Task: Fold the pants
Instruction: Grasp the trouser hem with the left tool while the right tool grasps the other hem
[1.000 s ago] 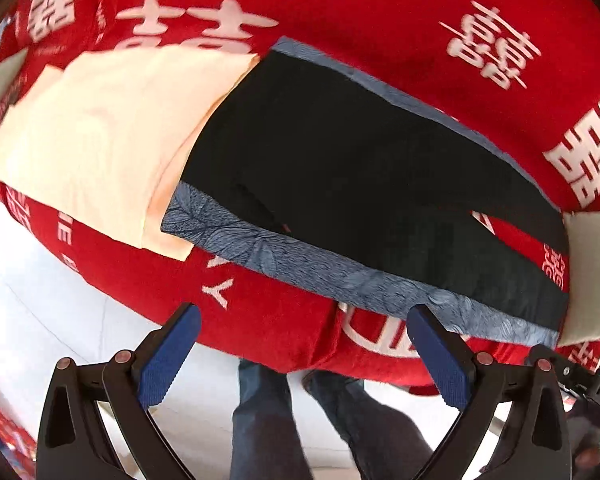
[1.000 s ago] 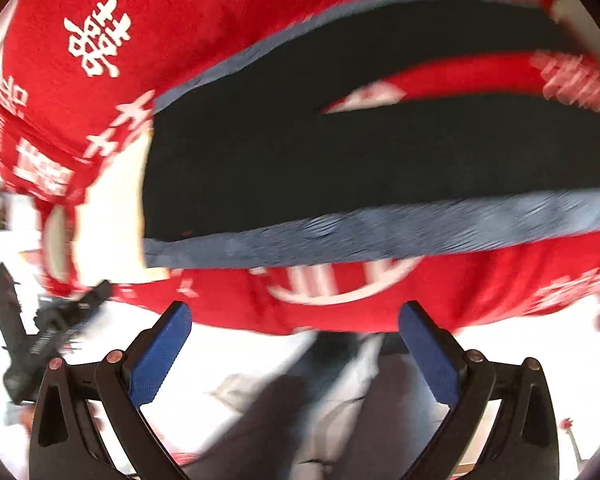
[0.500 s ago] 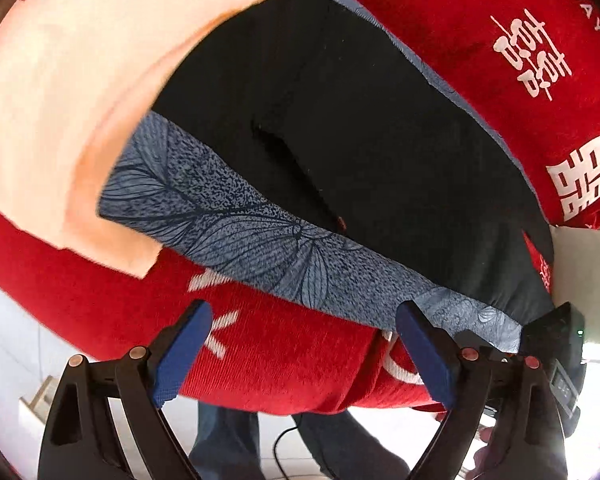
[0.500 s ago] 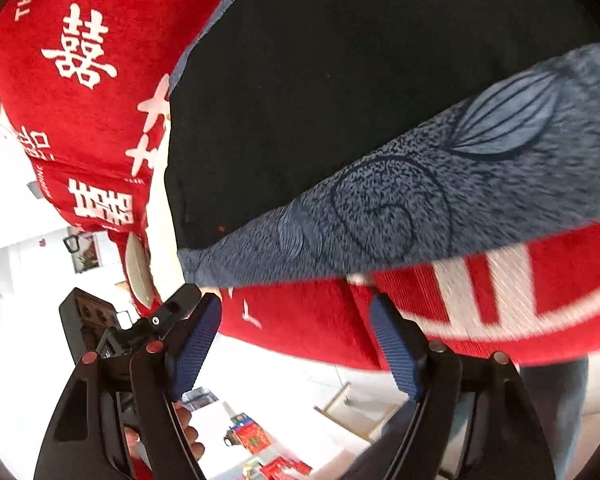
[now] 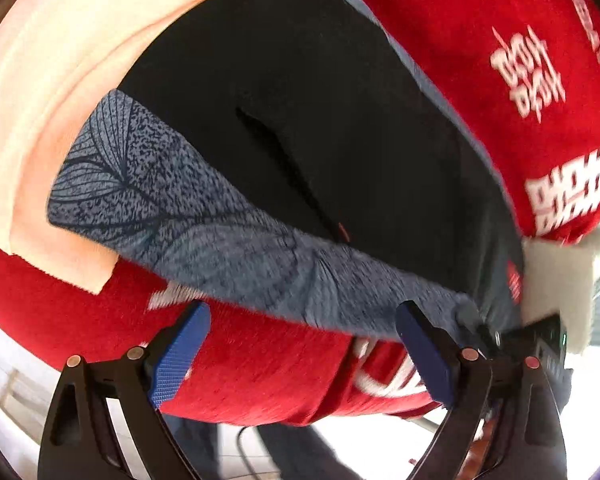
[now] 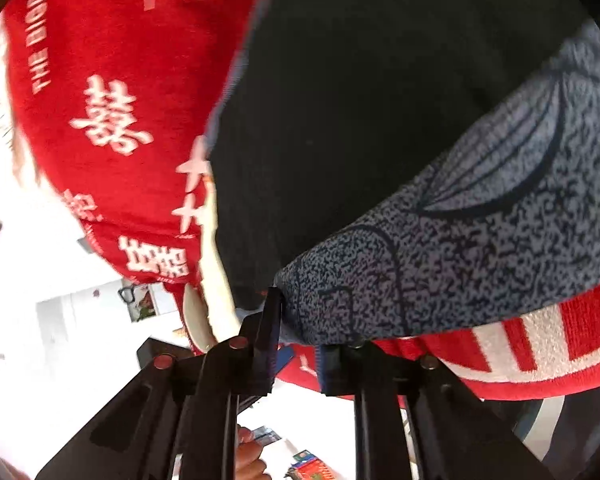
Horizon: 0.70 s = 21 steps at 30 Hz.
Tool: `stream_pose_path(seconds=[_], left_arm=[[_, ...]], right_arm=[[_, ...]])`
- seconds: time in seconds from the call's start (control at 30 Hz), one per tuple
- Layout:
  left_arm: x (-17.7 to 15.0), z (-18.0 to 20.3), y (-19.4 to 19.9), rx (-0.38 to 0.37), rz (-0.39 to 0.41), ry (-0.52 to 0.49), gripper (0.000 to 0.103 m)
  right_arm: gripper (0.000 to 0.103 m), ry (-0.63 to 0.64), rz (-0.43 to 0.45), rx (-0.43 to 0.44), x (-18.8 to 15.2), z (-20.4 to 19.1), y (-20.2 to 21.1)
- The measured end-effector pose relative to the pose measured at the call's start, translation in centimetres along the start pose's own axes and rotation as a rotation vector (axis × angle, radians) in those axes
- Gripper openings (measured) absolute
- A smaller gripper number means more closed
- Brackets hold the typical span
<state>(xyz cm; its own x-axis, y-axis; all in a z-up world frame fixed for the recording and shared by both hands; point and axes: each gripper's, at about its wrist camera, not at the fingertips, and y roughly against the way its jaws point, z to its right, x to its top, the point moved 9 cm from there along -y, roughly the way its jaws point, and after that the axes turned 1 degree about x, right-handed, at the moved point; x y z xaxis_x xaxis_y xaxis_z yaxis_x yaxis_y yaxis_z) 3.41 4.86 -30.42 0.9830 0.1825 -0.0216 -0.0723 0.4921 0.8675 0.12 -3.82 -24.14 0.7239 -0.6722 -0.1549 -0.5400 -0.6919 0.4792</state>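
Note:
Black pants (image 5: 340, 128) with a grey-blue leaf-print side stripe (image 5: 204, 224) lie flat on a red cloth (image 5: 252, 364). My left gripper (image 5: 300, 356) is open, its blue pads just short of the stripe's near edge. My right gripper (image 6: 296, 344) is shut on the stripe's corner (image 6: 380, 292) at the hem end of the pants (image 6: 380, 100). The right gripper also shows at the right edge of the left wrist view (image 5: 540, 340).
The red cloth (image 6: 112, 80) carries white characters. A peach cloth (image 5: 60, 92) lies partly under the pants at the waist end. A pale cushion (image 5: 556, 276) sits at the right. The table edge and a person's legs (image 5: 284, 456) are below.
Both grippers have moved in closer to the pants. My right gripper has gone from open to shut on the stripe's corner. My left gripper stays open.

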Motion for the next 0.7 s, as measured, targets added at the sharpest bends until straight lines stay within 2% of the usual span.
stream_pose_path(seconds=[0.1,0.17,0.23,0.27,0.3,0.33,0.4,0.43,0.5,0.53,0.57,0.7], left_arm=[[1.6,0.0,0.1,-0.052,0.016,0.099,0.095],[2.4,-0.1,0.1,-0.052,0.035,0.138,0.095],[3.0,-0.2,0.1,-0.053,0.057,0.168,0.067],[3.3,0.4,0.0,-0.096,0.042,0.168,0.039],[3.5,0.6,-0.2,-0.101,0.029,0.174,0.032],[3.6,0.7,-0.1,-0.095,0.031,0.171,0.032],[3.8,1.4,0.6,-0.084,0.036,0.125,0.021],[4.0,1.9,1.0,-0.076,0.035,0.104,0.021],[4.2,2.4,1.4,-0.076,0.030,0.083,0.021],[4.3,2.4,1.5,-0.072,0.026,0.071,0.021],[4.4,2.5,1.6,-0.068,0.020,0.058,0.021],[4.5,2.6,1.5,-0.056,-0.004,0.026,0.021]], right_arm=[[0.016,0.038,-0.001,0.028,0.1,-2.0,0.9],[0.016,0.049,-0.001,0.040,0.1,-2.6,1.3],[0.016,0.060,-0.008,0.044,-0.1,-2.7,1.5],[0.017,0.059,-0.017,0.036,-0.3,-2.7,1.0],[0.020,0.059,-0.023,0.032,-0.4,-2.4,1.0],[0.020,0.057,-0.025,0.021,-0.5,-1.9,0.9],[0.023,0.049,-0.019,0.008,-0.6,-0.8,0.9],[0.025,0.043,-0.013,0.000,-0.6,-0.1,1.1],[0.050,0.015,0.019,-0.012,-0.3,1.6,1.8],[0.056,-0.007,0.043,-0.011,-0.1,2.6,2.3],[0.059,-0.025,0.065,-0.008,0.0,3.4,2.8],[0.059,-0.124,0.130,0.055,0.5,6.3,4.4]])
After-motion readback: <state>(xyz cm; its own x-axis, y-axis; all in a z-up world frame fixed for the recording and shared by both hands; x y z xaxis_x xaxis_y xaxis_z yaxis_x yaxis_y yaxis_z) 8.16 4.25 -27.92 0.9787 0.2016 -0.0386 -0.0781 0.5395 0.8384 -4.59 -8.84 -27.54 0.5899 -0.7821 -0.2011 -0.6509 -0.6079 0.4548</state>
